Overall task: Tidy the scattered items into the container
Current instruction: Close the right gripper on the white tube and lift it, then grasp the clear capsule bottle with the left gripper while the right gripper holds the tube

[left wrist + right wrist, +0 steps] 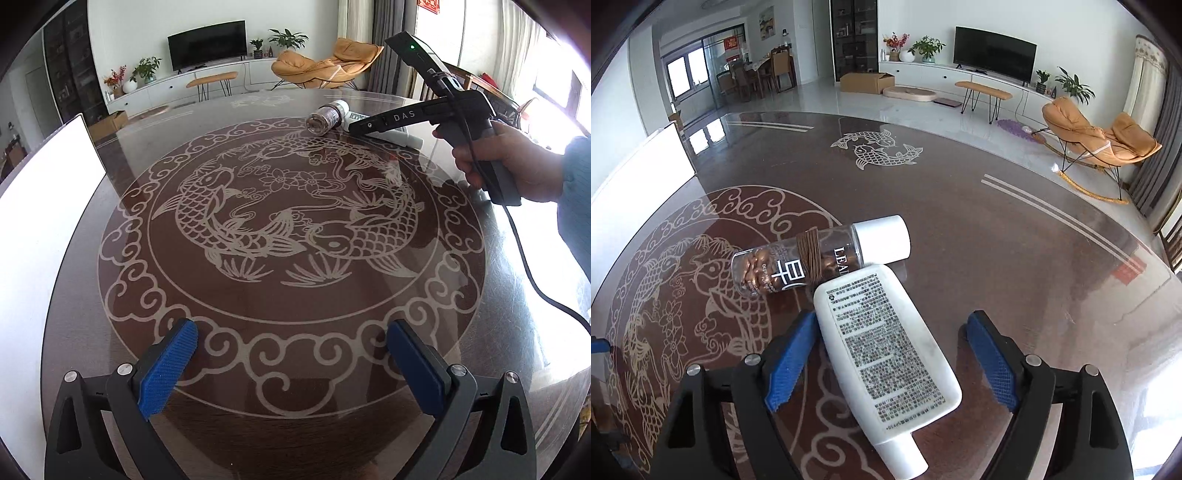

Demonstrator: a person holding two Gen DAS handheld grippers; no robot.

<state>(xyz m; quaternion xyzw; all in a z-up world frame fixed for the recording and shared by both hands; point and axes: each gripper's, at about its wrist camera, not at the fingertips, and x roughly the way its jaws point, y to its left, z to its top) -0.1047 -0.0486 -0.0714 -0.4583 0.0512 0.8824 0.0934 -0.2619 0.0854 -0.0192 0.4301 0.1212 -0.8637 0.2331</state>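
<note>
A white squeeze tube (886,350) with small print lies flat on the glass table, its cap toward me. My right gripper (894,354) is open around it: the left pad (794,354) sits right beside the tube's edge and the right pad (990,365) stands clear. The tube's far end rests against a clear bottle (790,267) of gold capsules with a white cap, lying on its side. In the left wrist view, the bottle (327,116) and tube (410,138) lie far across the table under the right gripper (360,127). My left gripper (291,354) is open and holds nothing.
A white container (44,221) stands at the table's left edge, also visible as the white container (639,177). The round glass table (295,295) carries a koi pattern. A person's hand (517,173) and a trailing cable (535,280) are on the right.
</note>
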